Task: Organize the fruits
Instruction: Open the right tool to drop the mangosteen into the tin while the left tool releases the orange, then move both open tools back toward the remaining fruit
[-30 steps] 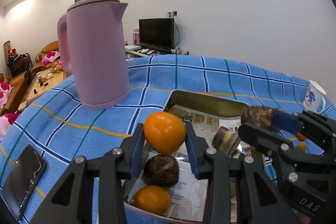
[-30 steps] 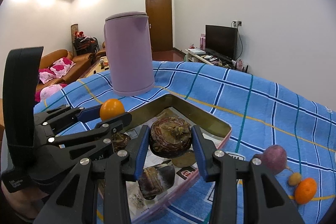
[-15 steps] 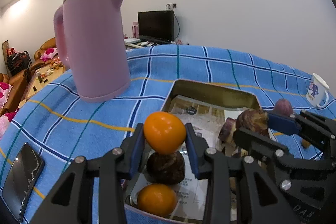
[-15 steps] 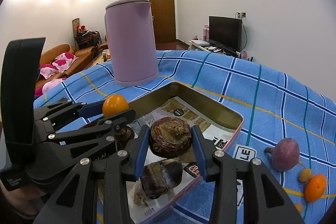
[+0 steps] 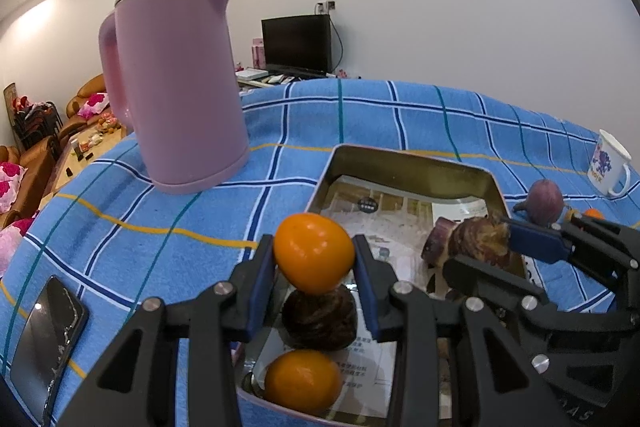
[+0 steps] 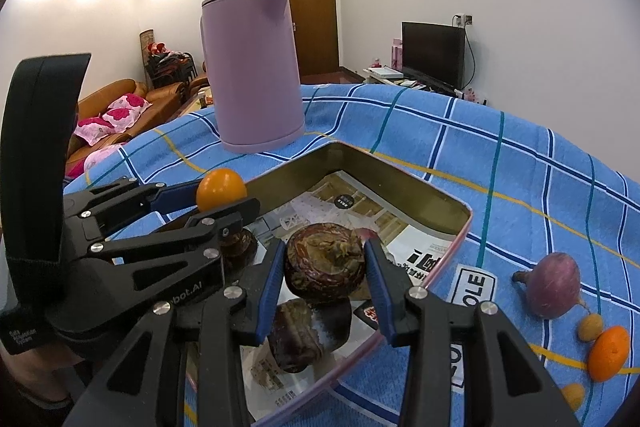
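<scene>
My left gripper (image 5: 314, 269) is shut on an orange (image 5: 313, 251) and holds it above the near end of a paper-lined metal tray (image 5: 408, 165). Below it in the tray lie a dark brown fruit (image 5: 320, 317) and a second orange (image 5: 303, 381). My right gripper (image 6: 325, 273) is shut on a brown round fruit (image 6: 325, 261) above the tray (image 6: 396, 183), with a dark purple piece (image 6: 302, 333) under it. The left gripper with its orange (image 6: 221, 189) shows at the left of the right wrist view.
A pink kettle (image 5: 176, 83) stands on the blue checked cloth left of the tray. A phone (image 5: 46, 339) lies at the near left. A purple fruit (image 6: 554, 285), an orange (image 6: 608, 353) and small yellow fruits lie right of the tray. A mug (image 5: 608, 163) stands far right.
Both grippers have lifted a little and drawn back with their fruits still held; the tray and kettle look slightly further below and ahead.
</scene>
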A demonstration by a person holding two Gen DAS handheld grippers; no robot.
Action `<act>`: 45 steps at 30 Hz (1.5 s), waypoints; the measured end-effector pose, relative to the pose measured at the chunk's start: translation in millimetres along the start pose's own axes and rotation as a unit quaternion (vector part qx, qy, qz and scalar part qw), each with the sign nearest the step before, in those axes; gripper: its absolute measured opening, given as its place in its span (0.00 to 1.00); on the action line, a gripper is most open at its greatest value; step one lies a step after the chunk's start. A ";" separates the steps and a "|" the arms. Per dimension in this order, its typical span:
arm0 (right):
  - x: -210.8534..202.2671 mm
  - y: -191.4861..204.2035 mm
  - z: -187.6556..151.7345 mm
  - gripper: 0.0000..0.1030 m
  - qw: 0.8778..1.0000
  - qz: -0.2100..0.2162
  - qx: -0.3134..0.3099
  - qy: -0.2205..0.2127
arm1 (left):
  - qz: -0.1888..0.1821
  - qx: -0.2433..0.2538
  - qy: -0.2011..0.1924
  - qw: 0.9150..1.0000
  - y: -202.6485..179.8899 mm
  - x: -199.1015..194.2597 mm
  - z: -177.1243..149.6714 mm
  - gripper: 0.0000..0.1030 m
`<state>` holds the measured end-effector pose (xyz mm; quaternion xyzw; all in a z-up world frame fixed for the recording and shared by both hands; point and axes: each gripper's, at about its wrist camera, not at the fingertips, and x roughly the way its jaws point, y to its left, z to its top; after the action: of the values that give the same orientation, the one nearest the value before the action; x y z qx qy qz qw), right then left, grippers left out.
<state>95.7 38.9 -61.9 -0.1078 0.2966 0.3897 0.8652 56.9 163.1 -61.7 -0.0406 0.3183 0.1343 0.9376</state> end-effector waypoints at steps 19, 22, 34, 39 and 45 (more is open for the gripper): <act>-8.3 -7.3 -3.7 0.57 1.000 0.002 0.005 -0.008 | 0.009 0.002 0.002 1.000 -1.7 -6.8 0.6 0.63; -15.3 -12.5 -3.5 0.66 1.000 0.006 0.017 -0.012 | 0.011 -0.004 -0.006 1.000 -0.8 -14.0 2.7 0.72; -70.7 -45.6 -16.8 0.71 0.997 -0.076 0.006 -0.011 | -0.034 0.014 -0.046 0.998 -51.5 -47.0 16.8 0.76; -100.4 -95.4 -41.4 0.71 0.990 -0.136 0.042 -0.001 | -0.082 0.044 -0.036 0.995 -102.2 -47.1 16.1 0.76; -132.7 -151.5 -63.4 0.71 0.974 -0.198 0.108 -0.003 | -0.139 0.081 -0.005 0.987 -167.3 -37.8 9.7 0.76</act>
<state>111.3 -170.5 -40.2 -0.0689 0.3067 0.1764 0.9328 80.2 -4.6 -32.6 -0.0077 0.3151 -0.0229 0.9487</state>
